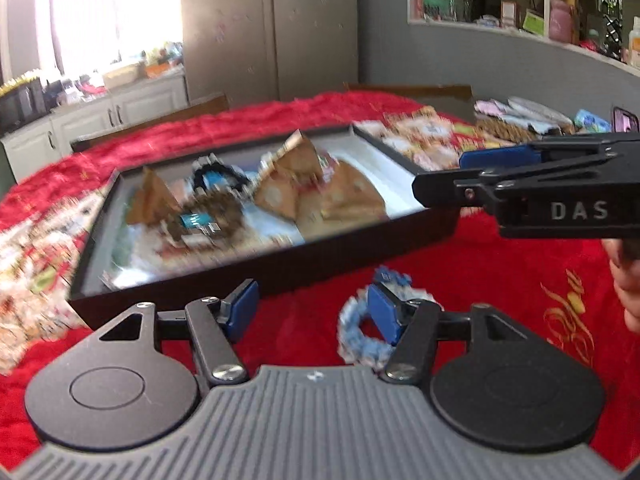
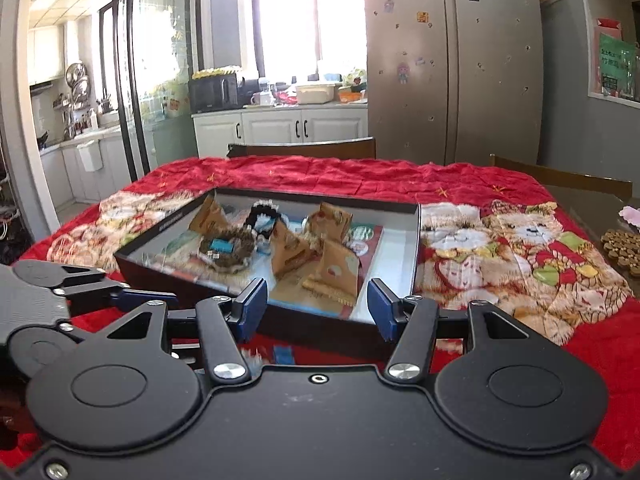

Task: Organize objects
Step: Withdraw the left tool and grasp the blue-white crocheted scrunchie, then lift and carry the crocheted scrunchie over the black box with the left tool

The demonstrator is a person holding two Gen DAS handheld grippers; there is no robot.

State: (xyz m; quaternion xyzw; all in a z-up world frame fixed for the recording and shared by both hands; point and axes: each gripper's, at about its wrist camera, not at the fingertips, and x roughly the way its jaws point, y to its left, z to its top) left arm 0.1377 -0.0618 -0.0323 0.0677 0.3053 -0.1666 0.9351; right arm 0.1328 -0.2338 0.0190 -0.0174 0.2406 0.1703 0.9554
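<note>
A black tray (image 1: pixel 256 268) sits on the red cloth and holds brown paper packets (image 1: pixel 340 196) and a dark scrunchie (image 1: pixel 212 220). My left gripper (image 1: pixel 312 312) is open just in front of the tray's near wall. A blue-and-white scrunchie (image 1: pixel 356 336) lies on the cloth by its right finger, partly hidden behind it and not gripped. My right gripper (image 1: pixel 448 176) reaches in from the right over the tray's right corner. In the right wrist view my right gripper (image 2: pixel 318 308) is open and empty above the near edge of the tray (image 2: pixel 160 232), with the left gripper (image 2: pixel 120 294) low at the left.
A bear-print cloth (image 2: pixel 500 248) covers the table to the right of the tray. Round brown pieces (image 2: pixel 622 246) lie at the far right edge. Chair backs (image 2: pixel 304 148) stand behind the table. A person's hand (image 1: pixel 628 280) holds the right gripper.
</note>
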